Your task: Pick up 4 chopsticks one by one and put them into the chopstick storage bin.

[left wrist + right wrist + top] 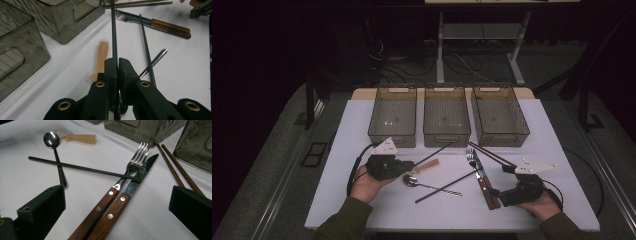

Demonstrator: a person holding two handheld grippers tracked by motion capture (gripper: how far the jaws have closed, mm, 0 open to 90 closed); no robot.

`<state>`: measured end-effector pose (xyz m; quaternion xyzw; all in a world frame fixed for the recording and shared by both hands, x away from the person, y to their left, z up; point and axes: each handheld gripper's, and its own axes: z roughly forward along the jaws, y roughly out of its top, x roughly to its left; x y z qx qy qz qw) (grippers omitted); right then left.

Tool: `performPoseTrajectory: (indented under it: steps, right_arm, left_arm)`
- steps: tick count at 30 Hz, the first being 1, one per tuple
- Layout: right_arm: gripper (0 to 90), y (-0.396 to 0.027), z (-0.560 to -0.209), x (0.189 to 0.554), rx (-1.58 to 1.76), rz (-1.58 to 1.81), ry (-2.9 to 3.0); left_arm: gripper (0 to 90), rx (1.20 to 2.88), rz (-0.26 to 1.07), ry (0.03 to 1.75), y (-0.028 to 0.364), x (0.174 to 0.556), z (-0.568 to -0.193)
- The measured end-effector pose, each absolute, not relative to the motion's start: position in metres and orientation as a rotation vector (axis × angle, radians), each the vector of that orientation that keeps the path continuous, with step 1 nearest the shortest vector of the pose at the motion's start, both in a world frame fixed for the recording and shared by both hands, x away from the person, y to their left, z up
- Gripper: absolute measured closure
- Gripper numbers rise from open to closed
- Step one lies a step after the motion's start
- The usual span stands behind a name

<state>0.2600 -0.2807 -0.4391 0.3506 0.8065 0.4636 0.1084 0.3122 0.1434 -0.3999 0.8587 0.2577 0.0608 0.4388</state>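
My left gripper (410,164) (118,63) is shut on one end of a thin black chopstick (435,153) (114,37), which points away toward the middle bin. A second black chopstick (447,186) (146,42) (82,168) lies across a steel spoon (412,181) (51,140) and reaches the fork. My right gripper (501,181) (117,192) is open, its jaws wide on either side of the wooden handles of a fork (471,157) (136,161) and a knife (479,169) (147,166), touching neither.
Three grey see-through bins (393,116) (446,116) (500,114) stand in a row at the back of the white table (362,200). A beige plastic spoon (428,166) (103,56) (82,138) lies beside the left gripper. Two brown chopsticks (492,154) (175,167) lie before the right bin.
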Motion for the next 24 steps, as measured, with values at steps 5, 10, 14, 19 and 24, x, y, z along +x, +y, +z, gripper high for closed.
performPoseTrajectory:
  steps: [5, 10, 14, 19, 24]
  right_arm:
    - [0.4, -0.281, -0.439, 0.260, 1.032, 1.363, 2.372]
    - [0.4, -0.281, -0.439, 0.260, 1.032, 1.364, 2.372]
    - [0.4, -0.281, -0.439, 0.260, 1.034, 1.364, 2.372]
    - [0.4, -0.281, -0.439, 0.260, 1.034, 1.364, 2.371]
    - [0.4, -0.281, -0.439, 0.260, 1.034, 1.367, 2.371]
  left_arm:
    - [85.7, 2.116, 0.170, 0.669, 0.152, 0.314, -0.398]
    - [85.7, 2.094, 0.187, 0.698, 0.161, 0.316, -0.397]
    - [85.7, 2.087, 0.203, 0.718, 0.168, 0.317, -0.396]
    - [85.7, 2.084, 0.227, 0.744, 0.174, 0.319, -0.396]
    - [85.7, 2.083, 0.245, 0.770, 0.179, 0.321, -0.396]
